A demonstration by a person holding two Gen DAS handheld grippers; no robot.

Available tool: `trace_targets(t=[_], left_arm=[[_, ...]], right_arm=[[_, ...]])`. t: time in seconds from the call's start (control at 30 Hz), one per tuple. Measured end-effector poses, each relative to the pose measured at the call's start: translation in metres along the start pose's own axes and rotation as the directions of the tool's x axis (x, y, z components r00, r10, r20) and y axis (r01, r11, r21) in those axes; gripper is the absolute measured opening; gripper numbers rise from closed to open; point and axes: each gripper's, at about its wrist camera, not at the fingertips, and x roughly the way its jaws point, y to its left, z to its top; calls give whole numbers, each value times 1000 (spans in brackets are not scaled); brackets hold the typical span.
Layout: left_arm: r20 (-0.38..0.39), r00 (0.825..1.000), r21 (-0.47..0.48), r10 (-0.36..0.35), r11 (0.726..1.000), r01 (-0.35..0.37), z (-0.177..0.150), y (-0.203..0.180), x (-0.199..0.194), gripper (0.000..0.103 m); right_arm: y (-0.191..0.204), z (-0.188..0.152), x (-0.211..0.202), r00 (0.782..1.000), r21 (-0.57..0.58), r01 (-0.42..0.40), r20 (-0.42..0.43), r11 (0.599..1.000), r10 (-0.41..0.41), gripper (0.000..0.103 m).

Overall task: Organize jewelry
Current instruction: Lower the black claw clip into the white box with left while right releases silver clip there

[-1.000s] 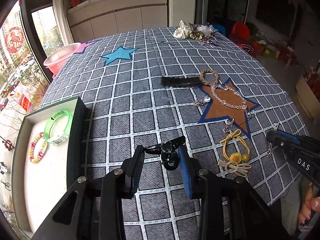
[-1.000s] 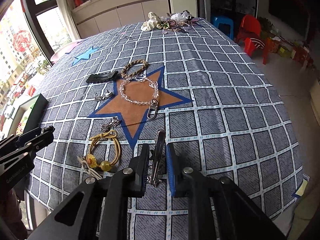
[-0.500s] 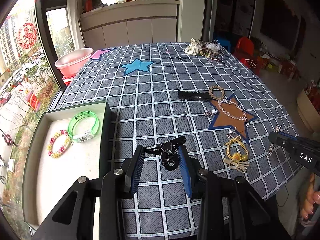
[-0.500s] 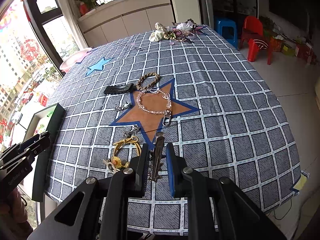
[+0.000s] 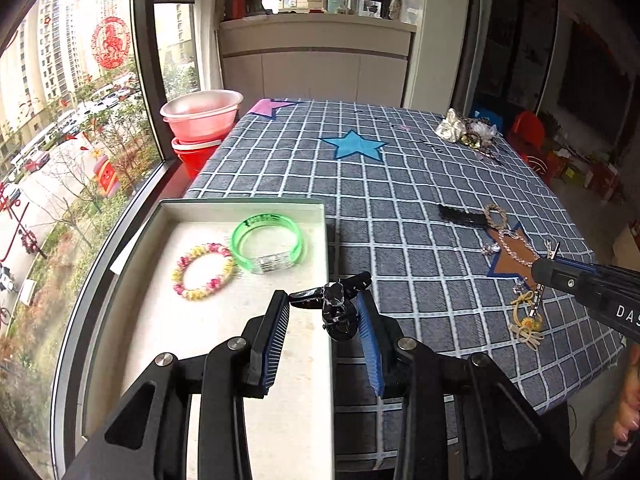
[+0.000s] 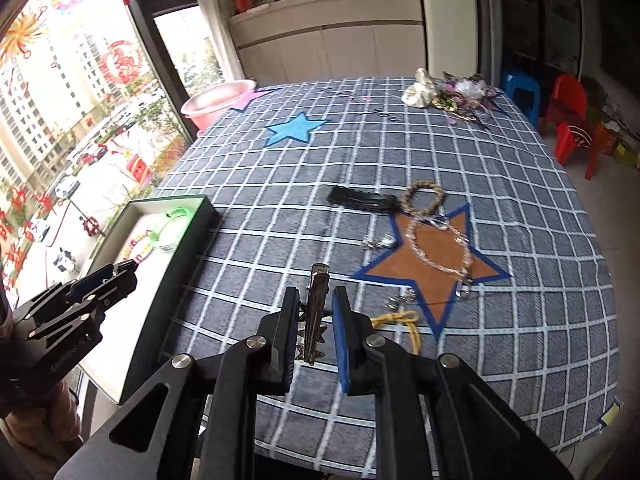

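My left gripper point(image 5: 324, 308) is shut on a black hair clip point(image 5: 334, 304) and holds it above the right edge of the open jewelry box point(image 5: 248, 204). In the box lie a green bangle point(image 5: 267, 242) and a pink and yellow bead bracelet point(image 5: 203, 271). My right gripper point(image 6: 314, 312) is shut on a metal hair clip point(image 6: 315, 312) above the tablecloth, right of the box point(image 6: 172, 280). The left gripper also shows in the right wrist view point(image 6: 120, 276), and the right gripper in the left wrist view point(image 5: 548, 268).
On the brown star point(image 6: 436, 252) lie a crystal chain point(image 6: 440, 248), a braided ring point(image 6: 424, 196) and a black comb clip point(image 6: 360, 200). A yellow cord tie point(image 5: 526, 320) lies near the table's front edge. A pile of trinkets point(image 6: 452, 92) sits far back. Pink basins point(image 5: 200, 116) stand beside the table.
Both grippers have risen and moved left with their clips. The left one has gone from over the cloth to over the box's right edge.
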Motion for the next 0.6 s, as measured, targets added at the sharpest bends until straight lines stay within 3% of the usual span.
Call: trace_targets(t=[0.33,0.6], left_arm=[[-49,993,-104,106,988,-111,-11,78,18,43],[-114,984,-123,137,981,-151,-15,107,46,43]], right_arm=[[108,31,56,988,-188,-145,-87,971,130,18],[163,37,112,971,-266,-197,-187,944,150,18]])
